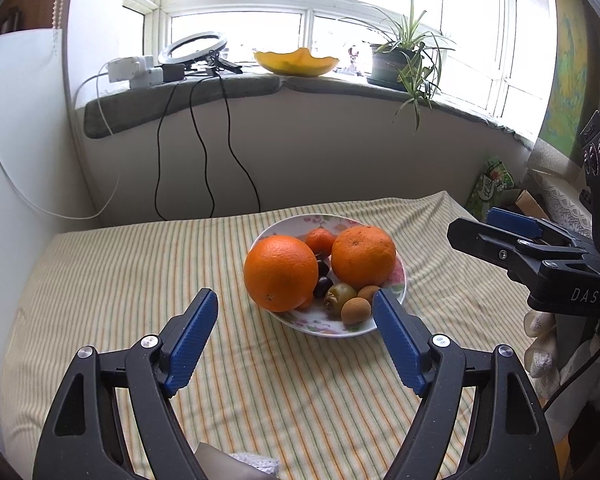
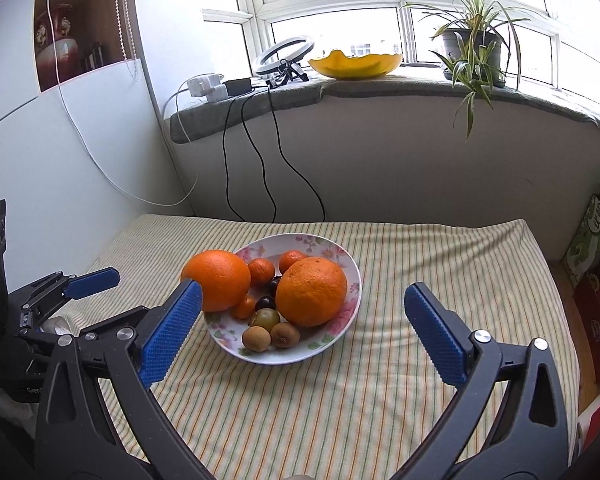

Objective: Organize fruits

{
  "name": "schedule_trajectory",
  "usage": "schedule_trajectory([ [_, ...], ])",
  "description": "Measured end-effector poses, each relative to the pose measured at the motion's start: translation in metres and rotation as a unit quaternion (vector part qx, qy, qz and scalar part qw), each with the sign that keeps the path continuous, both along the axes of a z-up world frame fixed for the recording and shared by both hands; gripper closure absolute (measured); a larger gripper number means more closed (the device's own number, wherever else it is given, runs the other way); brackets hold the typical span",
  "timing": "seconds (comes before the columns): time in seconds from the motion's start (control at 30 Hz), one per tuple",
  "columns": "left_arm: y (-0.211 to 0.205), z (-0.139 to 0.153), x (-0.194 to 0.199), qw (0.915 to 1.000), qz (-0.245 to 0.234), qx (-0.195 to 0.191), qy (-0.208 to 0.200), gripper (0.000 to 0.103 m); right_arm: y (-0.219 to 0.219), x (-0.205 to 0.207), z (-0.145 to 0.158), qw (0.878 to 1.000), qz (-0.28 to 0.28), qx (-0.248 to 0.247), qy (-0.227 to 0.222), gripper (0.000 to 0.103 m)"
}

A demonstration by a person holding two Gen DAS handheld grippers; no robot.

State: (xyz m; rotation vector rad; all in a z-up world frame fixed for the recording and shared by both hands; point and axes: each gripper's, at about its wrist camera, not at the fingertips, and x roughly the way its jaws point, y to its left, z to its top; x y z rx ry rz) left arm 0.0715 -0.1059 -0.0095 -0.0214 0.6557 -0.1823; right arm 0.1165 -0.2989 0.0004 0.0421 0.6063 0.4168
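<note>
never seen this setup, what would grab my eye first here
Two big oranges dominate a floral plate mid-table on a striped cloth, with small fruits packed between them. Both grippers, left and right, hover open just short of the plate. Behind, a yellow bowl sits on the windowsill.

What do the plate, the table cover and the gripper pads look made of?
Plate: looks like glazed ceramic or porcelain, glossy white with a printed floral rim; melamine can't be ruled out.
Table cover: woven fabric, matte, striped, with soft wrinkles and folds.
Pads: likely rubber or soft plastic, blue, matte, with a fine knurled grid; they sit on black moulded plastic arms with metal rivets.
</note>
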Motion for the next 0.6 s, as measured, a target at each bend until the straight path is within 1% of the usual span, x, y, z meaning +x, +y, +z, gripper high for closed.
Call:
schedule_trajectory([
  [0.6,0.0056,0.0,-0.0028,0.9999,0.008,0.005,-0.009,0.023,0.0004,-0.0018,-0.0029,1.0,-0.004,-0.004,0.004,0.0],
])
